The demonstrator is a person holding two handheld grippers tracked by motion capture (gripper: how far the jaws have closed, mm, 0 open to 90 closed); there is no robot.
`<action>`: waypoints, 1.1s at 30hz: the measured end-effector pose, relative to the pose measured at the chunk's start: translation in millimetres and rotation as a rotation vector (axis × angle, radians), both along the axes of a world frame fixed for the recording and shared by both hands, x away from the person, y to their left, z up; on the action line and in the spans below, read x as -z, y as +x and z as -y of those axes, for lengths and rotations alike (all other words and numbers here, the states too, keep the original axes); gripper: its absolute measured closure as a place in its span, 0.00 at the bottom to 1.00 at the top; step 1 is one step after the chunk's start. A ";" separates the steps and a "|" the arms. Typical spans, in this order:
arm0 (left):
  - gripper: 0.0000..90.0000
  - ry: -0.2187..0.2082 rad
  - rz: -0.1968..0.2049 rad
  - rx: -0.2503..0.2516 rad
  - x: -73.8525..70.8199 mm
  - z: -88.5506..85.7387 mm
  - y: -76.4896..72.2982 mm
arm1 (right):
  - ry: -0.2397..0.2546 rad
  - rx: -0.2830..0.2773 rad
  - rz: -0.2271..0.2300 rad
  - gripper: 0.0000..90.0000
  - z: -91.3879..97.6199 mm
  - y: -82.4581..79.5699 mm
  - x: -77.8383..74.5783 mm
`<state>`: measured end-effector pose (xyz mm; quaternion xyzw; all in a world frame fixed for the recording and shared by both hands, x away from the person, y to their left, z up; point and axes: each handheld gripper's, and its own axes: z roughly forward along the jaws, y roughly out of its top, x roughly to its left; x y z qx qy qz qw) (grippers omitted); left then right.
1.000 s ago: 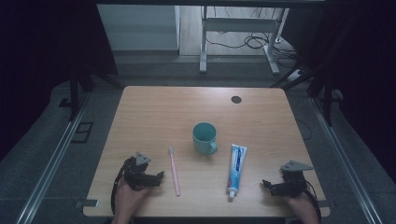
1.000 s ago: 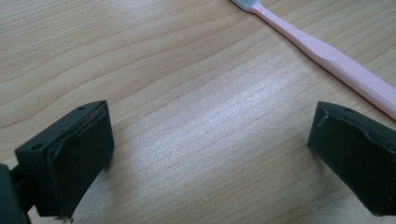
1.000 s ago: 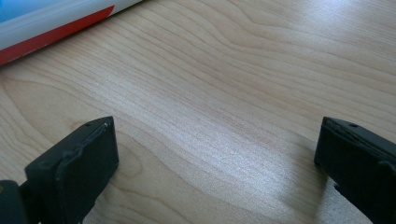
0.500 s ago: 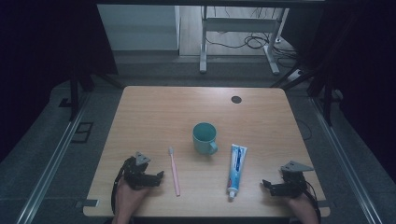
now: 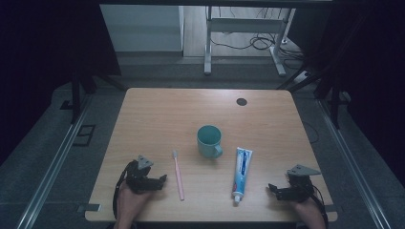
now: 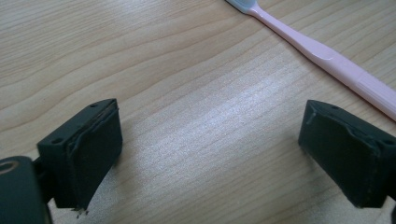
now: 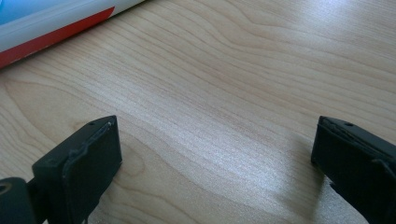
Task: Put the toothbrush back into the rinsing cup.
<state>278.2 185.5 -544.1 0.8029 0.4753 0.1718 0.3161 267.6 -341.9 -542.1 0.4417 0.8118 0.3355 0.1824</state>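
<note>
My left gripper (image 5: 161, 179) is sitting just left of the toothbrush (image 5: 178, 174), fingers wide and just been closing a touch on nothing. Right gripper (image 5: 272, 189) is waiting wide too. Thin handle's lying flat on the worktop (image 5: 157, 114), so I'm probably skidding it away.

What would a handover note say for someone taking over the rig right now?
Left tool: open, nothing between the jaws, low over the table near its front edge; the jaws have just been closing slightly.
Right tool: open, empty, low over the table at the front right.
Pink toothbrush: flat on the table, just right of the left tool, head pointing away from the person.
Toothpaste tube: flat, left of the right tool, cap toward the person.
Teal mug: upright between and behind them; its inside looks empty.
Done: nothing picked up.
Left: each tool's nearest item is ungrasped.
</note>
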 end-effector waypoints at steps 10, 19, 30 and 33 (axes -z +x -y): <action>0.20 -0.005 -0.001 0.021 -4.6 0.9 -2.3 | 0.000 0.000 0.000 0.02 0.0 0.0 0.0; 0.43 -0.047 0.007 0.043 -14.4 2.5 -6.7 | 0.000 0.000 0.000 0.02 0.0 0.0 0.0; 0.78 -0.060 -0.002 0.120 -25.6 23.6 -10.5 | 0.000 0.000 0.000 0.02 0.0 0.0 0.0; 0.85 -0.067 -0.004 0.153 -27.5 32.2 -12.3 | 0.001 0.001 0.000 0.02 0.0 0.0 0.0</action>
